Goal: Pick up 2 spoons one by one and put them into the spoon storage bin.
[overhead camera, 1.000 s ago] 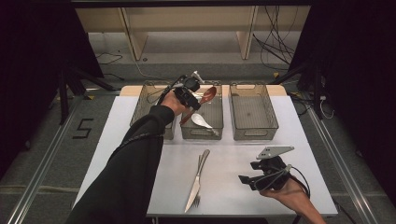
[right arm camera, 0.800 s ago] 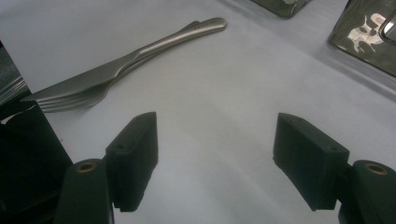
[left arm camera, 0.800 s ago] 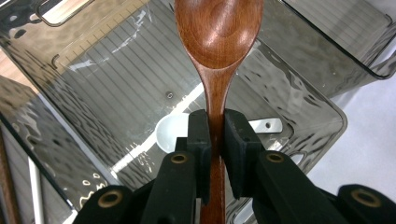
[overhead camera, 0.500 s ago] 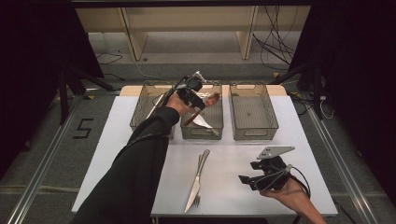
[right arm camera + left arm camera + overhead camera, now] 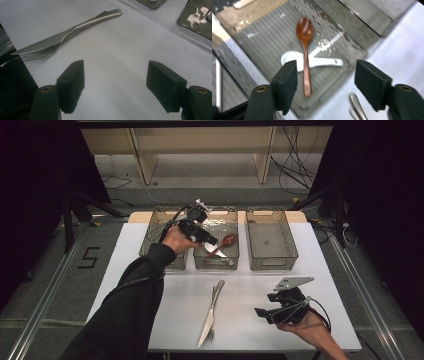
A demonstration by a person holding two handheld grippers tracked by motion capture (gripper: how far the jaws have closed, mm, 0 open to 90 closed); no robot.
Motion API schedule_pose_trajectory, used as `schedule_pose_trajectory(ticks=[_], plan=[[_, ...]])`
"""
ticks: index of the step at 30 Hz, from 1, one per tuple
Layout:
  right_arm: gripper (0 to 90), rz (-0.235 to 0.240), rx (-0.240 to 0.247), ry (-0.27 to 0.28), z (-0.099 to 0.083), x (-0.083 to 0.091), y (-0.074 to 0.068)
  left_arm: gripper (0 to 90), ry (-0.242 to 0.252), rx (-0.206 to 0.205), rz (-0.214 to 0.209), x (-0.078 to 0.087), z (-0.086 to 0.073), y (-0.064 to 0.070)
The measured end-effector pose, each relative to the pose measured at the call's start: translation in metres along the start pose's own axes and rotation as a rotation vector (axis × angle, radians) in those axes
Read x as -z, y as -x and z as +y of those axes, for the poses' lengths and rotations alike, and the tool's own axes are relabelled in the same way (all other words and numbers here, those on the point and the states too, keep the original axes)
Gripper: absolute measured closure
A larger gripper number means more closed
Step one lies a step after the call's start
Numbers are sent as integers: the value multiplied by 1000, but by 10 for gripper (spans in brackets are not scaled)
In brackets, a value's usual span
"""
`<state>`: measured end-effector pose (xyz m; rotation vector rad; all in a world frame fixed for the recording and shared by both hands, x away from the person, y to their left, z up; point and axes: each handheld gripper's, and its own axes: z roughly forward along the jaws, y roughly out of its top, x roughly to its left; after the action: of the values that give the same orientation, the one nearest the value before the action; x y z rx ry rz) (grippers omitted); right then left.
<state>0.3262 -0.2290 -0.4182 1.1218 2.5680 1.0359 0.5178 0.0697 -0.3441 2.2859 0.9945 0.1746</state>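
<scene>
A brown wooden spoon (image 5: 227, 240) (image 5: 305, 50) lies in the middle clear basket (image 5: 216, 266) (image 5: 262, 37), crossed over a white spoon (image 5: 215, 251) (image 5: 319, 62). My left gripper (image 5: 211, 240) (image 5: 325, 85) hovers just above them, open, with nothing between its jaws. A steel knife (image 5: 212, 307) (image 5: 67, 35) and a fork (image 5: 207, 336) (image 5: 37, 56) lie together on the white table (image 5: 250, 330), near its front. My right gripper (image 5: 265, 305) (image 5: 115, 85) stands open low over the table to the right of them, holding nothing.
A left basket (image 5: 152, 235) and a right basket (image 5: 272, 240) flank the middle one along the far edge of the table. The knife and fork handle ends (image 5: 357, 107) lie just in front of the middle basket. Cables and a shelf frame are beyond the table.
The wooden spoon was up at my left gripper's jaws; it now lies in the middle basket and the gripper is open. The right gripper has stayed put.
</scene>
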Motion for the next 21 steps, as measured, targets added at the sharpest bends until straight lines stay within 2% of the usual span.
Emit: schedule_pose_trajectory(ticks=[2, 5, 6, 13, 15, 21], plan=[[318, -2, 2, 2, 1, -1, -1, 295, 20, -3, -2, 11, -13, 1], [319, 1, 5, 1, 4, -4, -3, 269, 75, 25, -16, 28, -39, 3], [319, 0, 9, 1, 5, -6, -3, 264, 79, 22, -15, 33, -47, 4], [326, -4, 16, 1, 16, -17, -2, 228, 106, 32, 33, 46, -100, 8], [327, -2, 24, 1, 22, -21, -3, 222, 94, 27, 49, 46, -110, 9], [328, -5, 41, 3, 30, -28, -5, 216, 121, 44, 71, 49, -130, 10]])
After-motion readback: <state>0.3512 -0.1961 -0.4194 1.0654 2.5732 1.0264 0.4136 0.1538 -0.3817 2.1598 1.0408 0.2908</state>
